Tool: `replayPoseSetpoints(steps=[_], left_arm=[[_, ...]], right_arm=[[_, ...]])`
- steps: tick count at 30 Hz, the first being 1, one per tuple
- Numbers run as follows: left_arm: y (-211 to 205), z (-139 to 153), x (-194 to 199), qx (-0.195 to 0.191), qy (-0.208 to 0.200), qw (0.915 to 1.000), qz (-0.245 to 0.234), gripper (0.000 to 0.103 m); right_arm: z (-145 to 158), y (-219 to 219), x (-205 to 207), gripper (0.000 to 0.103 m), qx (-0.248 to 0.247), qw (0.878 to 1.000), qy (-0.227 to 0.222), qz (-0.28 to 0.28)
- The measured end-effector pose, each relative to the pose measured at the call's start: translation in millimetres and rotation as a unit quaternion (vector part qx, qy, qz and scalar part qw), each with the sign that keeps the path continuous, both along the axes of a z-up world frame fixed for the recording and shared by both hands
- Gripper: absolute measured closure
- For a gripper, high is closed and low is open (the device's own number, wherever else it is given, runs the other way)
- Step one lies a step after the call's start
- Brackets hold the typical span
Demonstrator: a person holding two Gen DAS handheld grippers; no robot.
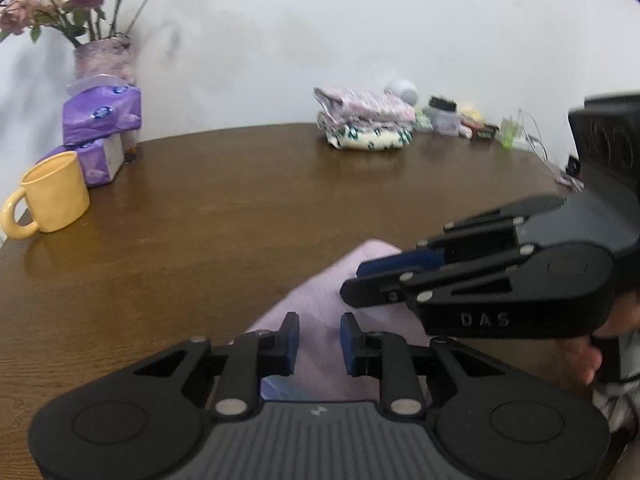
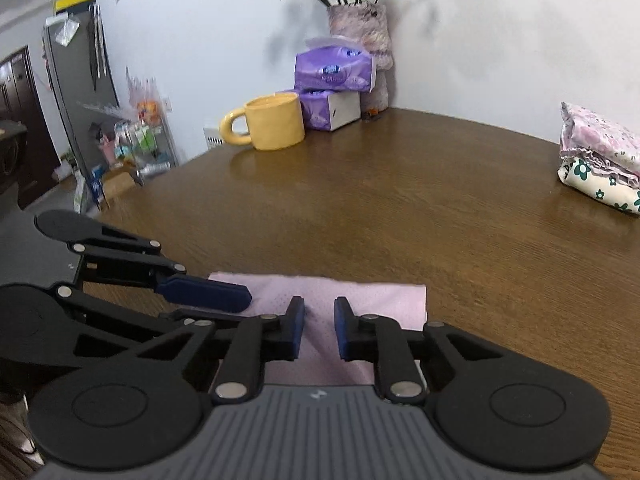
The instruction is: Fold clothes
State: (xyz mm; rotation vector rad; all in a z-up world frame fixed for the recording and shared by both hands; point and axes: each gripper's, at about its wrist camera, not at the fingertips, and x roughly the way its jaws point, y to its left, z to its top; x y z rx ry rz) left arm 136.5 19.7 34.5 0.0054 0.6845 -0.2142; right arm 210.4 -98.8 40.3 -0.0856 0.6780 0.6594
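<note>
I had the pink garment [image 2: 352,300] lying on the brown wooden table [image 2: 460,240], near its front edge, already doubled into a flat narrow band with a clean fold at one end. Both my tools sat over it. My right gripper [image 2: 319,330] pointed down at the middle of the band, its blue pads a little apart with pink cloth showing in the gap; I could not tell whether they pinched a layer or only stood over it. My left gripper [image 1: 319,344] was the same story at the other end: fingers narrowly parted, cloth showing between them, no clear bite visible.

I judged the fold to be well along, with one or two finished pieces already stacked, the folded floral clothes [image 1: 366,122] at the far side of the table. The step in hand looked like taking hold of the band for another fold or for carrying it over. The next move called for a sure pinch through all layers at both ends, then lifting together so the folded edge stayed square and did not sag open.
</note>
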Motion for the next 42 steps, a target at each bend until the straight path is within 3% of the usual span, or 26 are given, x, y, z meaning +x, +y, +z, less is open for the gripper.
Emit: replayPoseSetpoints(steps=[5,11,14,15,16,17,18,20,27,30,31,32,35,42], left_arm=[[3.2,4.3,9.8,0.006,-0.007,0.9997,0.023,0.086],[-0.5,-5.0,21.7,0.030,0.012,0.9993,0.015,0.085],[2.3,-0.1,18.5,0.024,0.008,0.9993,0.026,0.077],[4.4,3.8,14.5,0.019,0.003,0.9993,0.034,0.072],[7.1,7.6,9.0,0.013,-0.004,0.9990,0.042,0.059],[10.0,11.2,2.4,0.007,-0.010,0.9986,0.051,0.051],[12.8,13.7,-4.2,0.001,-0.012,0.9981,0.061,0.050],[17.8,13.1,-17.2,-0.021,-0.002,0.9965,0.081,0.049],[22.4,0.5,-47.3,-0.121,0.038,0.9870,0.099,0.049],[24.1,-6.8,-48.9,-0.151,0.053,0.9815,0.106,0.053],[25.3,-9.7,-48.1,-0.160,0.058,0.9797,0.105,0.061],[26.4,-12.7,-47.5,-0.168,0.063,0.9785,0.102,0.076],[29.0,-21.7,-44.8,-0.192,0.076,0.9743,0.090,0.089],[40.9,-22.3,-37.8,-0.167,0.070,0.9804,0.077,0.093]], right_arm=[[0.9,2.6,6.2,0.087,0.005,1.000,-0.001,0.004],[-5.2,7.9,13.7,0.087,-0.014,1.000,0.006,0.013],[-1.3,2.6,12.4,0.086,-0.003,1.000,0.004,0.009],[2.8,-2.0,10.0,0.085,0.005,1.000,-0.003,0.004],[6.9,-6.6,7.5,0.084,0.012,1.000,-0.009,0.000],[11.6,-13.0,4.5,0.079,0.019,1.000,-0.017,-0.007],[16.2,-21.2,0.8,0.070,0.024,0.999,-0.025,-0.018],[20.7,-36.8,-4.0,0.065,0.025,0.998,-0.033,-0.042],[2.7,-70.3,-18.4,0.065,0.049,0.996,0.025,-0.067],[-6.8,-79.3,-20.1,0.066,0.071,0.993,0.045,-0.079],[-10.0,-82.2,-20.2,0.066,0.078,0.992,0.052,-0.083],[-13.2,-84.4,-18.6,0.067,0.087,0.991,0.062,-0.085],[-20.8,-85.5,-16.1,0.082,0.104,0.987,0.085,-0.084],[-20.9,-75.3,-35.8,0.089,0.099,0.988,0.086,-0.083]])
